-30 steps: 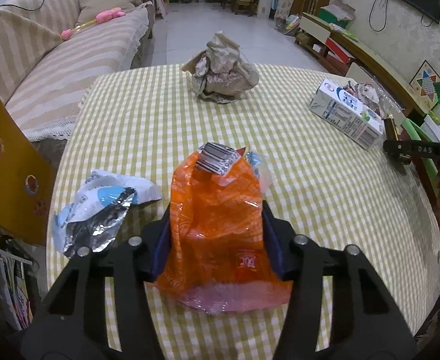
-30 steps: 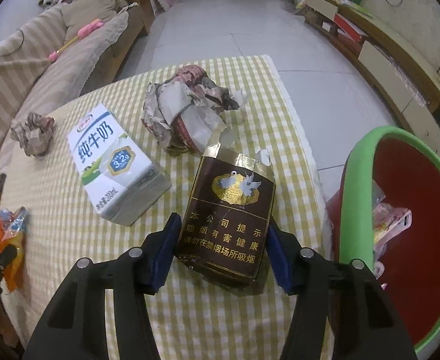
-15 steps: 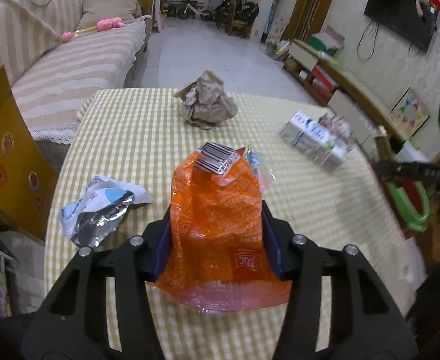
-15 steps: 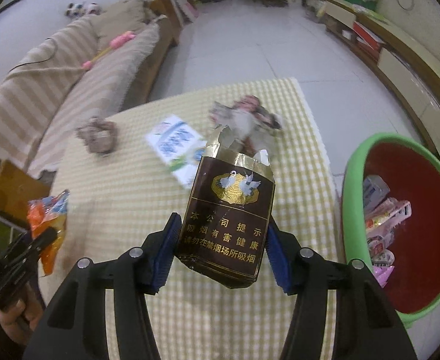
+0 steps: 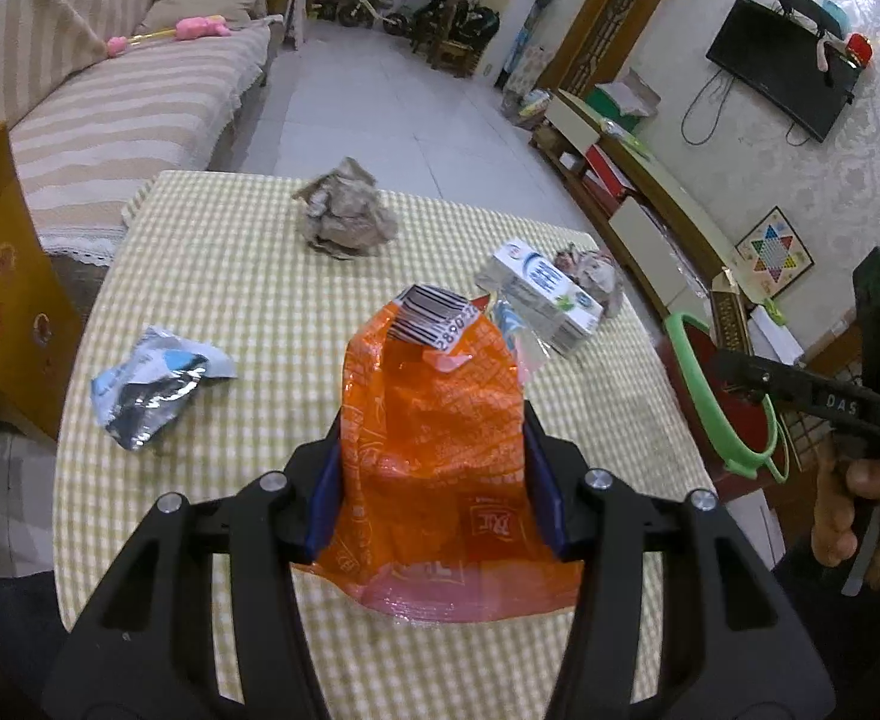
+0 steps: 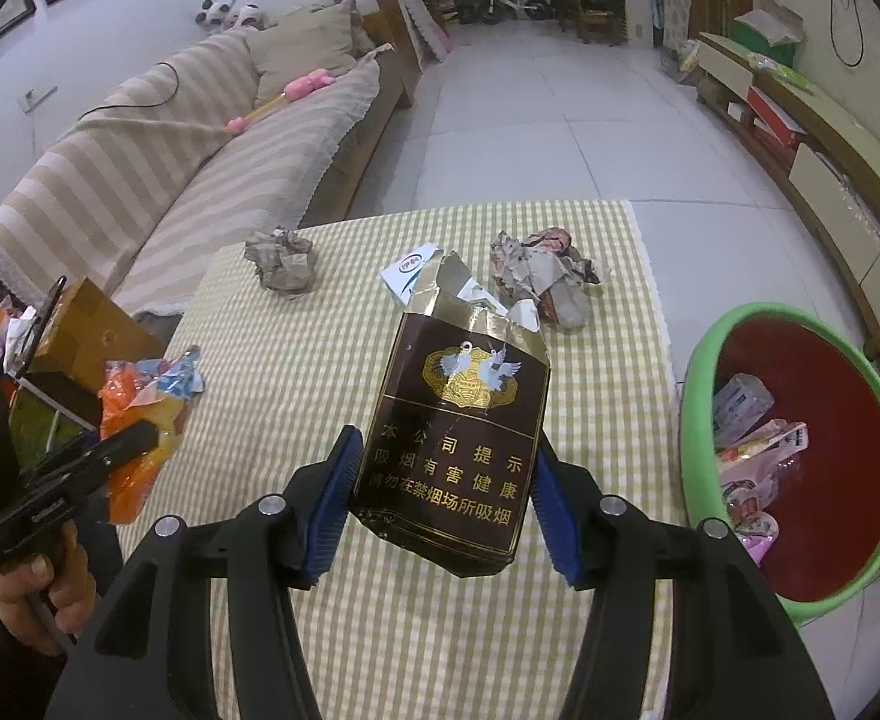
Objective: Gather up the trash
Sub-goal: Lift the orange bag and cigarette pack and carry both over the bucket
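The right gripper [image 6: 443, 501] squeezes a brown cigarette pack [image 6: 458, 438]. The green tub [image 6: 794, 450] sits just to its right, so it is nearer. The left gripper [image 5: 434, 498] squeezes an orange wrapper [image 5: 434, 438].

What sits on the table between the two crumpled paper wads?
The milk carton lies between the brown paper wad and the printed paper wad, close beside the latter. The left wrist view shows this best.
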`<move>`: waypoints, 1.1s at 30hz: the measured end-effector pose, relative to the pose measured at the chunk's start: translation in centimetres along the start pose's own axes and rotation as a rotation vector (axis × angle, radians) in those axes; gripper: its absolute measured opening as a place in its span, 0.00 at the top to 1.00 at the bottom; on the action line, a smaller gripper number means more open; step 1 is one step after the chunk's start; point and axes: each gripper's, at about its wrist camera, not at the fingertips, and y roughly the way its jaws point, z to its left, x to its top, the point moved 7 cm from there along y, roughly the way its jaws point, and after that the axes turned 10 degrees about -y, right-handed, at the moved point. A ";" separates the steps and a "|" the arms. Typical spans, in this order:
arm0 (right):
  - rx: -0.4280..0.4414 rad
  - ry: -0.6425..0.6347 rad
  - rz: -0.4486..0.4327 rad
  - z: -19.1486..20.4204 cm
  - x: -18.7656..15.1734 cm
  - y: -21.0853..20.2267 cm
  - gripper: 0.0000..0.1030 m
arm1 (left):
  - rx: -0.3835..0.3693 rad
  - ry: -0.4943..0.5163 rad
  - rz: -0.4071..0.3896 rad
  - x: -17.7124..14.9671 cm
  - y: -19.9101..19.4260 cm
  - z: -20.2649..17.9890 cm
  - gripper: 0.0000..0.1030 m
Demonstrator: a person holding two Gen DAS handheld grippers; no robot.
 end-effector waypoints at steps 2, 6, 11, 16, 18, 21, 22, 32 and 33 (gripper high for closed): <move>-0.007 -0.006 -0.004 -0.3 -0.2 -0.5 0.48 | -0.003 0.012 0.008 -0.2 0.1 -1.0 0.52; -0.015 -0.002 -0.015 -1.1 -0.4 -1.6 0.48 | -0.010 0.040 0.020 -0.3 0.3 -3.0 0.52; -0.051 -0.001 -0.045 -3.1 -0.1 -3.4 0.48 | -0.020 0.079 0.024 0.3 0.4 -6.0 0.52; -0.103 0.029 -0.064 -6.6 -0.4 -5.1 0.48 | -0.050 0.116 0.024 1.3 0.7 -9.2 0.52; -0.118 0.048 -0.072 -7.9 -0.7 -5.6 0.48 | -0.064 0.132 0.027 1.7 1.0 -10.5 0.52; -0.135 0.081 -0.090 -9.7 -0.9 -6.4 0.48 | -0.086 0.161 0.030 2.4 1.6 -12.9 0.52; -0.138 0.087 -0.094 -10.1 -1.0 -6.6 0.48 | -0.094 0.170 0.032 2.6 1.8 -13.8 0.52; -0.214 0.196 -0.138 -16.2 -2.2 -9.4 0.48 | -0.187 0.254 0.073 3.0 4.1 -21.3 0.52; -0.220 0.210 -0.139 -16.8 -2.5 -9.6 0.48 | -0.195 0.264 0.078 2.9 4.4 -22.2 0.52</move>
